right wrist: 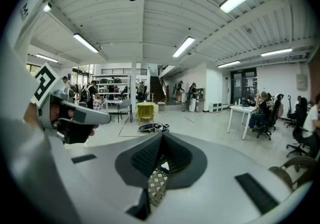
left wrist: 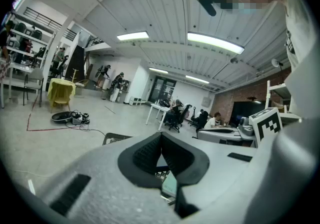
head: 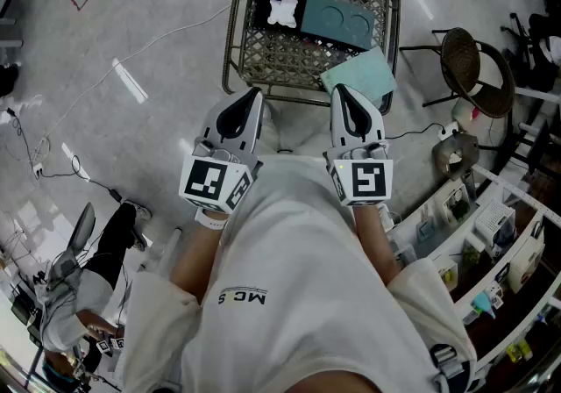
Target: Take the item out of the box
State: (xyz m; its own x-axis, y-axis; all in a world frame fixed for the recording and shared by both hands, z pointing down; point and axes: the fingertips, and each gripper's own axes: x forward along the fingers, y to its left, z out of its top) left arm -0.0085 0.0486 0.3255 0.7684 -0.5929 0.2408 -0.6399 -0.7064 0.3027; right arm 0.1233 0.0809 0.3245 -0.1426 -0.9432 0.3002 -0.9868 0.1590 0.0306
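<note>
- While the task is not yet begun, the box [head: 314, 16] lies open on the wire-mesh table [head: 235, 40] in the upper middle of the head view, and the white item [head: 283, 11] sits in its black left part.
- The long axis of the box runs from left to right across the frame, a little lower at the right end. The right part is teal, with two round hollows.
- A teal lid [head: 359, 75], as it seems to be, rests at the lower right corner of the table, apart from the box.
- The left gripper [head: 255, 95] has its jaws together and holds nothing; in its own view the pads [left wrist: 150, 154] meet at the tip.
- The right gripper [head: 337, 89] is closed too and is empty. Its tip is just beside the lower edge of the lid.
- Both grippers point up the frame toward the table, and the item lies above them and well apart.
- I judge that the left gripper is a little nearer and has the freer way, since the lid lies before the right one. Its jaws must open first.
</note>
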